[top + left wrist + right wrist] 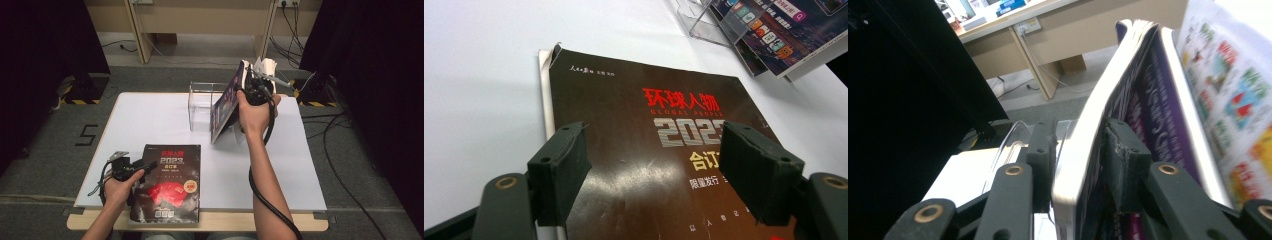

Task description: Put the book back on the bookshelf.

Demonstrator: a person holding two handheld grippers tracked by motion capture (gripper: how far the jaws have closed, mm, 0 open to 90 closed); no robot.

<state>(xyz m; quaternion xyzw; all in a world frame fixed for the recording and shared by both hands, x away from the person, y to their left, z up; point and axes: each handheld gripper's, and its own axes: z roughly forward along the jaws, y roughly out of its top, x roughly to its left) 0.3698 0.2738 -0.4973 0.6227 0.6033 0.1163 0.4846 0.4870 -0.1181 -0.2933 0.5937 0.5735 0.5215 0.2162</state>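
Right gripper [248, 85]: jaws part open, a purple magazine [225, 102] is straddled between them. In the right gripper view one pad [1122, 165] lies against the cover, the other pad [1043, 160] sits just off the page edge, so the clamp is loosened. The magazine is held tilted, its lower edge near the table [150, 115], just beside a clear holder [200, 107].

Left gripper [131, 172]: jaws spread wide, nothing pinched, hovering over a dark magazine [170, 182] lying flat at the table's near edge.

White table [150, 120], wooden desk legs [137, 35] behind.
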